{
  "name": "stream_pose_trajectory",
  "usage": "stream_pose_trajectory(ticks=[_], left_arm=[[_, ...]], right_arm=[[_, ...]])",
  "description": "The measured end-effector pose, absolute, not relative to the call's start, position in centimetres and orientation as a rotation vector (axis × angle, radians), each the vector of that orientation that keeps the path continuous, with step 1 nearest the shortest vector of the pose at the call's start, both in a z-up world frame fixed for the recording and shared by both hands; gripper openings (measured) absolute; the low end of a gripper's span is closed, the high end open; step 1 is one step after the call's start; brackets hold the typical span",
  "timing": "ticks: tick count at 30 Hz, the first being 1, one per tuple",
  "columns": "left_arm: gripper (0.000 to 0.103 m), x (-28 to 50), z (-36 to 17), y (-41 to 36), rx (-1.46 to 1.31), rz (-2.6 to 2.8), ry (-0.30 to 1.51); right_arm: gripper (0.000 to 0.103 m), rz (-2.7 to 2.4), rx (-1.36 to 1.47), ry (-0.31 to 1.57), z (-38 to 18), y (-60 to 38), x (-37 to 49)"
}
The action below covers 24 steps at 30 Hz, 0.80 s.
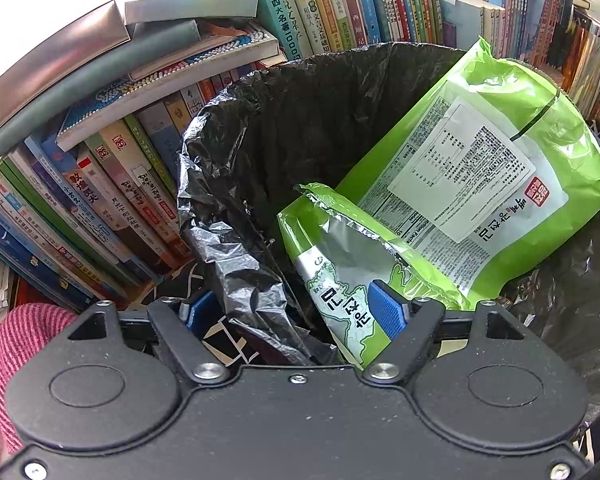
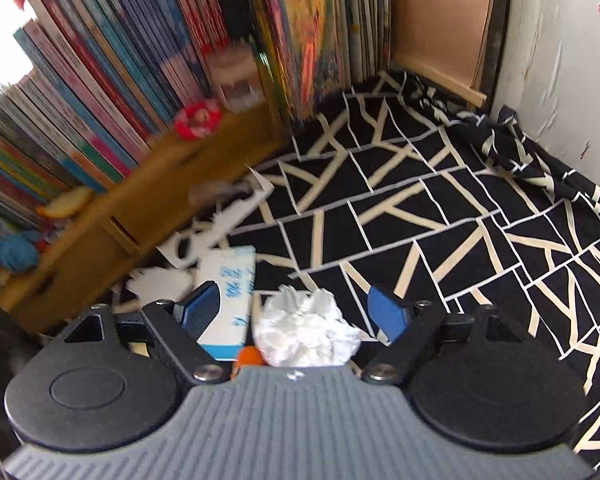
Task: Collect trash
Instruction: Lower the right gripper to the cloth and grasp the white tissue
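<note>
**Inspector:** Where the left wrist view looks down, what sits inside the black-lined bin point(image 1: 300, 92)?

**Assistant:** Two green packets. The large green packet point(image 1: 480, 168) leans against the liner at the right, label side up. The small green packet point(image 1: 348, 280) lies in the lower centre, its torn top showing silver inside. Its lower end is cut off behind the gripper body.

**Inspector:** State of the left gripper point(image 1: 296, 312)?

**Assistant:** Jaws stand apart. The right blue pad touches or overlaps the small packet's edge; the left pad is half hidden behind crumpled liner. I see no pinch, so it reads as released.

**Inspector:** And the right gripper point(image 2: 296, 312)?

**Assistant:** Wide open, holding nothing. A crumpled white tissue point(image 2: 306, 330) lies between the jaws on the black patterned cloth point(image 2: 440, 200), touching neither pad.

**Inspector:** Anything unclear?

**Assistant:** The upper left is motion-blurred; book spines are unreadable. A white and blue packet point(image 2: 228, 300) lies just left of the tissue, partly behind the left finger. An orange object point(image 2: 247, 357) below it is mostly hidden. White paper scraps point(image 2: 160, 284) lie near the wooden shelf point(image 2: 140, 208).
</note>
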<state>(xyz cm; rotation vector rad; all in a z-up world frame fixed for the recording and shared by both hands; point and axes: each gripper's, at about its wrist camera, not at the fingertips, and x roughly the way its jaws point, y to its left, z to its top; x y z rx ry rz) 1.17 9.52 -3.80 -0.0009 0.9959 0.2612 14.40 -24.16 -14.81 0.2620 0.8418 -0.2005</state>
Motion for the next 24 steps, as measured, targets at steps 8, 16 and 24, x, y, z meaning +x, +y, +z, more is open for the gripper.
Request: stream_pose_trajectory(ticks=[8,16,24], left_arm=[[0.078,1.4,-3.8,9.3,0.028,0.268,1.014],[0.079,1.5,-3.8,9.0,0.051,0.273,1.018],[0.08,1.5,-3.8,8.9,0.065,0.284,1.014]], right_arm=[[0.103,-0.193,0.087,0.883,-18.7,-23.5,15.6],[0.103,-0.201,0.075,0.944,-21.8,-24.4,15.7],[0.09,-0.106,0.15,0.968,-22.2,-23.6,16.0]])
